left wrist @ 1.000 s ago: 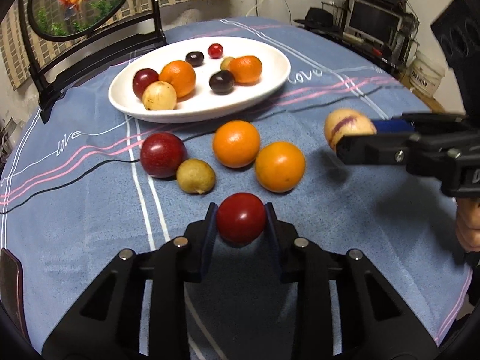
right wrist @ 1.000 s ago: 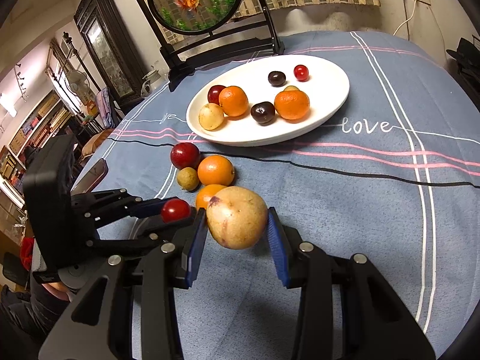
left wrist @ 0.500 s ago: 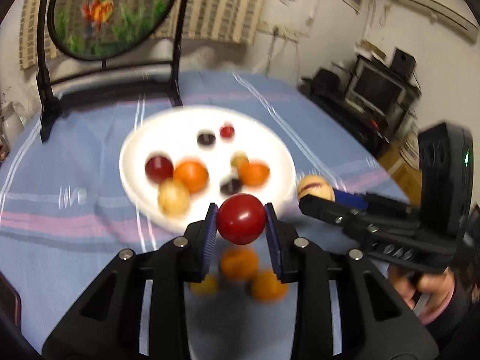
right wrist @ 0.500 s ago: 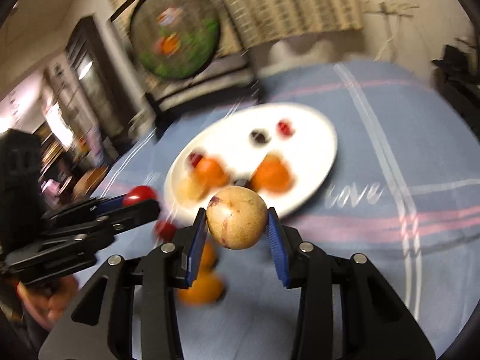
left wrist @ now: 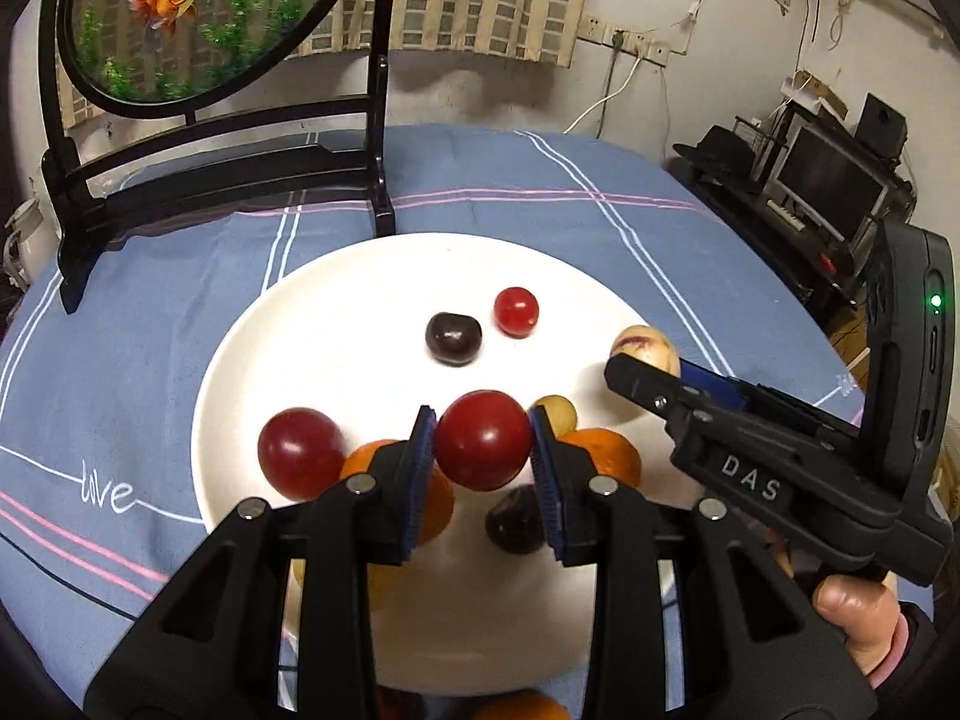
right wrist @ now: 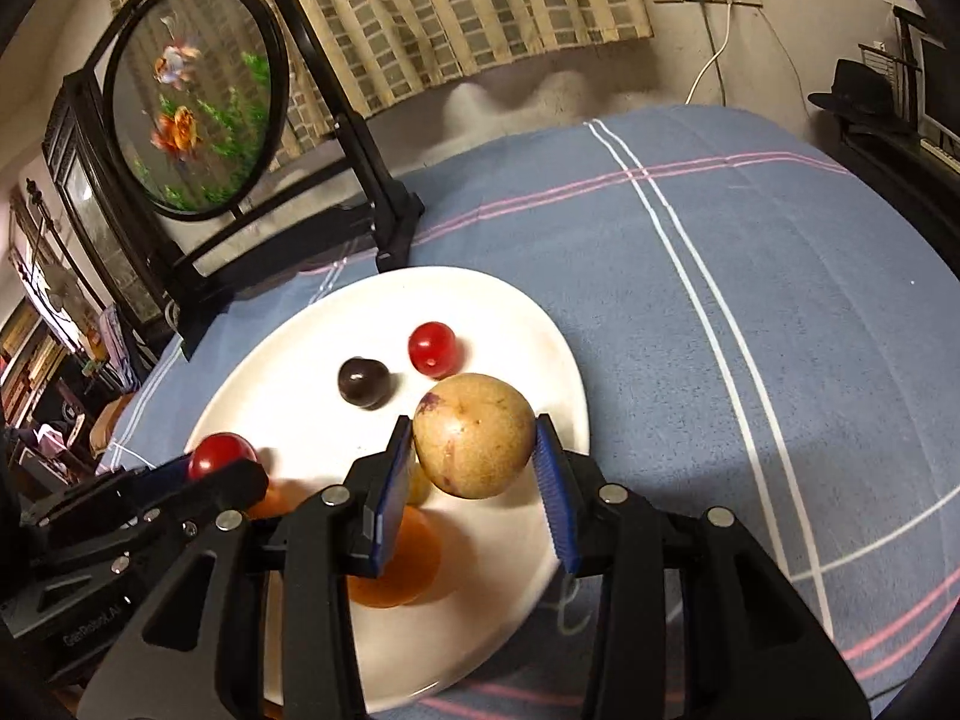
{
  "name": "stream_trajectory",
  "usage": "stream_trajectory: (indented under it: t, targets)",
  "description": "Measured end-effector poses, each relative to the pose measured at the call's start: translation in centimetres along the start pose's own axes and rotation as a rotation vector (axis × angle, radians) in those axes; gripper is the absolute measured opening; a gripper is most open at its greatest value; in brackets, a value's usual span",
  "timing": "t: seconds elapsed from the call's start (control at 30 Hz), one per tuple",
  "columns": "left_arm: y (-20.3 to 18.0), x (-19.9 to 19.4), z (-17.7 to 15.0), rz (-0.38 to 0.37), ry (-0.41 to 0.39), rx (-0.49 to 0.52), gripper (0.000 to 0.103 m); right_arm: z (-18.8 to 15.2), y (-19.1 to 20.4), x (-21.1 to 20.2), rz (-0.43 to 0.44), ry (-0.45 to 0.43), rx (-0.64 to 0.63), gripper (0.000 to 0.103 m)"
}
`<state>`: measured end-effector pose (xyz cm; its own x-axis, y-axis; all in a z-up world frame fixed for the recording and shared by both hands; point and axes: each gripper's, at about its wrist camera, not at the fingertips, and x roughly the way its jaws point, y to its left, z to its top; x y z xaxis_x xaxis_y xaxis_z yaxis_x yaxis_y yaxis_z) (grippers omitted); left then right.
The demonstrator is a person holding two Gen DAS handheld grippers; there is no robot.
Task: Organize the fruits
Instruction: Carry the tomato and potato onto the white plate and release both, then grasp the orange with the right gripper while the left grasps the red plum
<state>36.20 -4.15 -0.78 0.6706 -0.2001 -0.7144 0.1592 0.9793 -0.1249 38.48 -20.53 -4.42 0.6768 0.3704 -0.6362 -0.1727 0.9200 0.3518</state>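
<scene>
1. Fruits, carried from the tablecloth (left wrist: 510, 192), are now poised over the white plate (left wrist: 336, 300)
2. Red fruit (left wrist: 483, 441) is being released by the left gripper (left wrist: 483, 450), jaws opening
3. Tan fruit (right wrist: 474, 435) is likewise being freed by the right gripper (right wrist: 474, 468)

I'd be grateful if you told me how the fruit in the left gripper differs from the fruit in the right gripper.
The red fruit is glossy, deep red and uniform; the tan fruit is matte yellow-brown with purple blotches. The red fruit looks smaller than the tan fruit. The red fruit sits in the left gripper, the tan fruit in the right gripper. Both are round and hang over the white plate between opening jaws.
</scene>
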Motion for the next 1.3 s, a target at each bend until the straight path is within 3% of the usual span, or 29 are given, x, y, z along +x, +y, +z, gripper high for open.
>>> stream_trajectory:
  t: [0.03, 0.07, 0.23, 0.37, 0.63, 0.7, 0.8, 1.07, 1.3]
  targets:
    - [0.0, -0.1, 0.0, 0.017, -0.003, 0.000, 0.073, 0.0, -0.1, -0.1, 0.005, -0.002, 0.000, 0.050]
    - [0.1, -0.6, -0.1, 0.040, -0.016, 0.003, 0.081, 0.1, -0.2, -0.2, 0.013, -0.002, 0.001, 0.054]
    - [0.3, -5.7, 0.6, 0.090, -0.105, 0.019, 0.098, 0.0, 0.3, -2.5, 0.046, -0.019, -0.009, 0.056]
    - [1.6, -9.6, -0.5, 0.134, -0.161, -0.005, 0.101, -1.5, 2.2, -5.4, 0.068, -0.039, -0.077, 0.065]
    - [5.4, -10.7, -7.3, 0.138, -0.077, -0.027, 0.101, -7.9, 6.5, -9.0, 0.122, 0.037, -0.326, 0.065]
    - [6.0, -10.5, -8.3, 0.169, -0.086, -0.027, 0.101, -9.5, 7.8, -8.9, 0.108, 0.059, -0.404, 0.065]
    - [6.8, -10.1, -9.1, 0.279, -0.081, -0.041, 0.101, -11.4, 9.4, -8.3, 0.120, 0.116, -0.482, 0.065]
    - [6.7, -10.7, -9.3, 0.304, -0.089, -0.037, 0.101, -12.6, 9.9, -7.5, 0.137, 0.198, -0.503, 0.065]
    - [6.7, -10.8, -9.3, 0.310, -0.090, -0.039, 0.101, -13.3, 10.3, -7.2, 0.117, 0.212, -0.530, 0.065]
